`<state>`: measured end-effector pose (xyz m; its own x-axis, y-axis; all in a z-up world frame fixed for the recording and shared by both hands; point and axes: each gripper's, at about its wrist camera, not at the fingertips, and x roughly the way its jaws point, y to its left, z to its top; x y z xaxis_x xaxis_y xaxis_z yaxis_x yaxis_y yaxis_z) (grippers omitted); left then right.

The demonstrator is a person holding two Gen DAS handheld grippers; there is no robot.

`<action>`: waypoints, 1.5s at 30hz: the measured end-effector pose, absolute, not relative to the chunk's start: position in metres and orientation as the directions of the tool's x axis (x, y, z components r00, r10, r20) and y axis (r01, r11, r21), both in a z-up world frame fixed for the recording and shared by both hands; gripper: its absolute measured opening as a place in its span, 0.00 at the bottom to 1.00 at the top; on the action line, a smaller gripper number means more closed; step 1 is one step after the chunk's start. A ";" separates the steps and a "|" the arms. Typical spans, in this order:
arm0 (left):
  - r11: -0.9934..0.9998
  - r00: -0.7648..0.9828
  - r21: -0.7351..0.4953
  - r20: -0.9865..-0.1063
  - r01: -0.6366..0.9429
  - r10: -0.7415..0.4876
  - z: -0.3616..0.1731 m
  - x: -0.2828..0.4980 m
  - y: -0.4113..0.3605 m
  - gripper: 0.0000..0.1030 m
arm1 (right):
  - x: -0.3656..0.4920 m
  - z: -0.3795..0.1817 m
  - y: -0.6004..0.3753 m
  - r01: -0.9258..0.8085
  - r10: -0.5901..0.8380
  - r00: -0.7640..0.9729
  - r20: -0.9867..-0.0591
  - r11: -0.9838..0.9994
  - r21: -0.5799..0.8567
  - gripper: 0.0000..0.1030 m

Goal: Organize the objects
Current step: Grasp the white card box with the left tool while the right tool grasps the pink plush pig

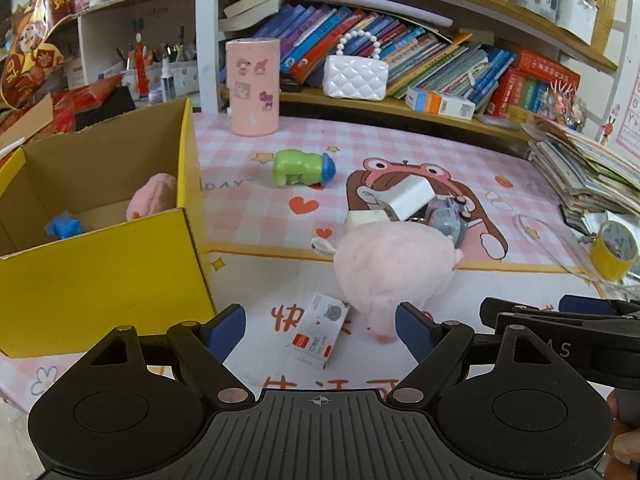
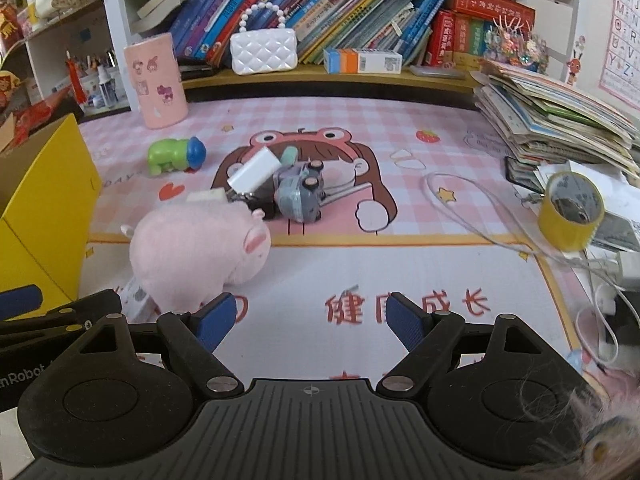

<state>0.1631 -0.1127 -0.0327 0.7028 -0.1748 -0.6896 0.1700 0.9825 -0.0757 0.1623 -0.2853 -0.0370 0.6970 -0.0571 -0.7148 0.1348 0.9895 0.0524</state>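
Observation:
A pink plush pig (image 1: 384, 268) lies on the pink desk mat just ahead of my open, empty left gripper (image 1: 320, 330); it also shows in the right wrist view (image 2: 200, 252). A small white carton (image 1: 318, 330) lies between the left fingers. Behind the pig are a white charger (image 1: 406, 198), a grey toy car (image 2: 298, 196) and a green toy (image 1: 302, 168). The yellow cardboard box (image 1: 100, 280) at left holds a pink plush (image 1: 152, 196) and a blue item (image 1: 64, 228). My right gripper (image 2: 312, 320) is open and empty over bare mat.
A pink sticker-covered cylinder (image 1: 252, 86) stands at the back of the mat. A white quilted purse (image 1: 355, 78) and books sit on the shelf. A book stack (image 2: 560, 120), yellow tape roll (image 2: 570, 210) and white cable (image 2: 480, 220) lie at right.

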 end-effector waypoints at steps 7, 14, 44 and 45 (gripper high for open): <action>0.983 0.699 -0.065 -0.695 0.173 -0.169 -0.037 0.173 -0.125 0.74 | 0.173 -0.035 -0.296 0.110 -0.014 0.718 -0.695 0.990 0.093 0.72; 0.982 0.672 -0.002 -0.729 0.189 -0.131 -0.047 0.180 -0.135 0.60 | 0.184 -0.034 -0.305 0.106 0.007 0.736 -0.677 0.986 0.126 0.72; 0.992 0.623 -0.064 -0.773 0.110 -0.119 -0.063 0.194 -0.101 0.28 | 0.244 -0.048 -0.262 -0.155 0.267 0.659 -0.703 0.963 0.220 1.00; 0.993 0.623 -0.068 -0.774 0.101 -0.116 -0.061 0.192 -0.098 0.28 | 0.245 -0.051 -0.259 -0.169 0.271 0.652 -0.708 0.962 0.213 1.00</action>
